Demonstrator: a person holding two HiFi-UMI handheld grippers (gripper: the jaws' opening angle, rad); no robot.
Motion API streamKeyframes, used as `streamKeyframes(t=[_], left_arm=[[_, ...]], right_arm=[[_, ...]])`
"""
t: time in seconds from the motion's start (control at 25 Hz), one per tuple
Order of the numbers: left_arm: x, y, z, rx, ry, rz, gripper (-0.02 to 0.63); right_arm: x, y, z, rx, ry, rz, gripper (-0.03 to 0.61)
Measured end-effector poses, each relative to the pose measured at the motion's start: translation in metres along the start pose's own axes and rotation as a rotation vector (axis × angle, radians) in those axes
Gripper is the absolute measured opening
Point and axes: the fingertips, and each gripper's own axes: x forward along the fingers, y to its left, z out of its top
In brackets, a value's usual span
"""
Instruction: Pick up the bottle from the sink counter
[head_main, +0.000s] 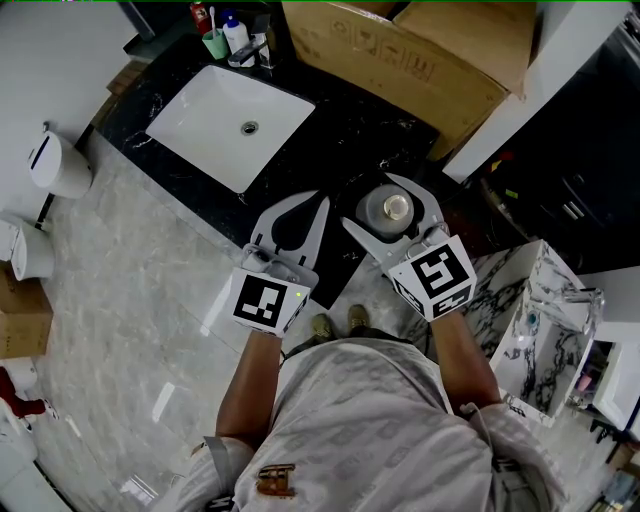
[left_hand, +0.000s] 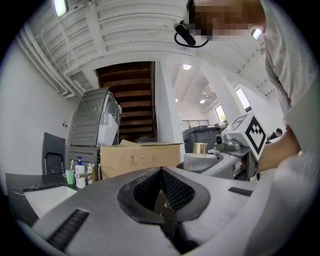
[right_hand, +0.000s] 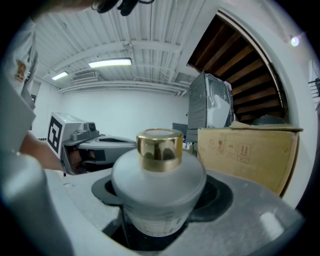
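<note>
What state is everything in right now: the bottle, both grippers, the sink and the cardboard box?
bottle: upright, gold cap on, gripped.
right gripper: jaws wide, closed around the bottle.
left gripper: jaws together, nothing between them.
sink: basin empty.
cardboard box: top flaps open.

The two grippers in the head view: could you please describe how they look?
The left gripper and right gripper are light grey, with two curved jaws lined with dark ribbed pads. Each carries a white cube printed with black square markers. The person wears a light patterned top.
</note>
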Motion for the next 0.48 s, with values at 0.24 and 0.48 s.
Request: streamKeyframes(t=[0.24, 0.48], left_arm=[[-0.0014, -0.0004, 0.0009, -0.002, -0.004, 0.001, 0.0], [-0.0014, -0.0024, 0.0033, -0.001, -0.006, 0.002, 0.0]], right_arm=[[-0.0008, 0.0028, 0.0004, -0.005, 0.001, 0.005, 0.337], [-0.003, 0.0025, 0.0034, -0.007, -0.003, 0.007, 0.337]])
